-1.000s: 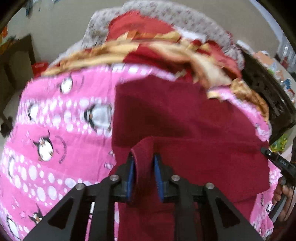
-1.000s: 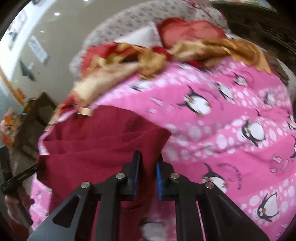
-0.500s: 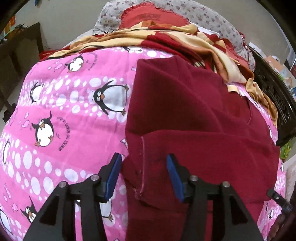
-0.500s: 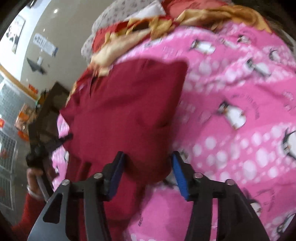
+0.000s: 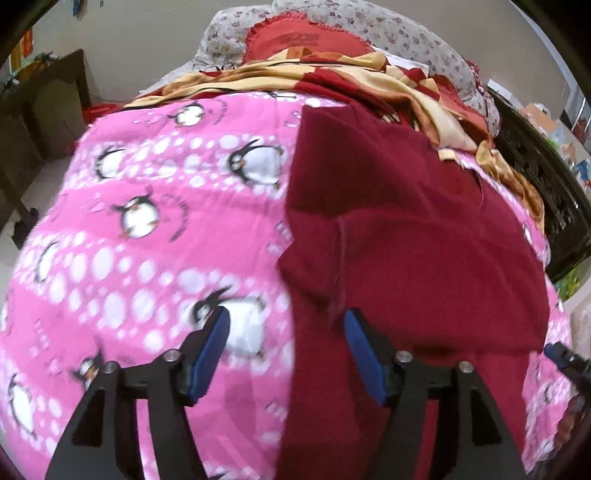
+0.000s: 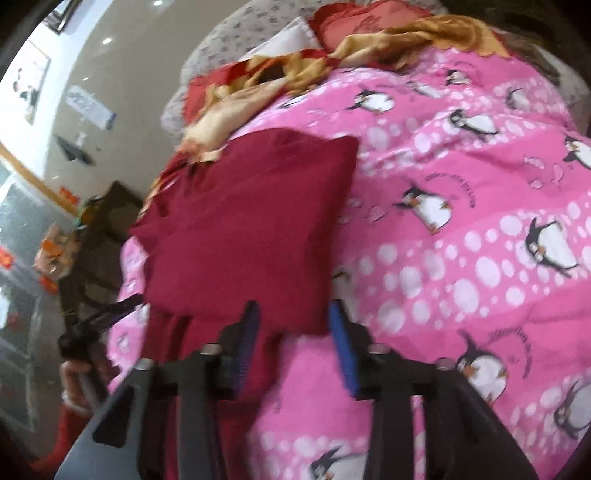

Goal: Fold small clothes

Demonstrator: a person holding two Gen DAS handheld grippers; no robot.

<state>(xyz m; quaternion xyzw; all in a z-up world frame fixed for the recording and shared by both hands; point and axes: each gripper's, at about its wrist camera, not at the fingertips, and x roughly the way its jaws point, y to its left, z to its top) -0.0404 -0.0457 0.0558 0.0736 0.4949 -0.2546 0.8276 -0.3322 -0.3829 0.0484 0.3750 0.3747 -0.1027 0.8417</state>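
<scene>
A dark red garment lies folded over itself on the pink penguin quilt. My left gripper hangs above the garment's left edge, its jaws opening, and the blue pads touch no cloth. In the right wrist view the same garment spreads at left of centre. My right gripper hovers over its lower right corner. Its jaws are opening too, and the cloth lies below them, free of the pads. At the right edge of the left wrist view shows the tip of the right gripper.
A yellow-and-red patterned cloth and a floral pillow are heaped at the far end of the bed. Dark furniture stands along the right side. A hand in a red sleeve holds the left gripper's handle beside the bed.
Both grippers were shut on the red garment's edge and have let it go. Their jaws spread wider while both hands drew back over the bed, and the fold now lies flat.
</scene>
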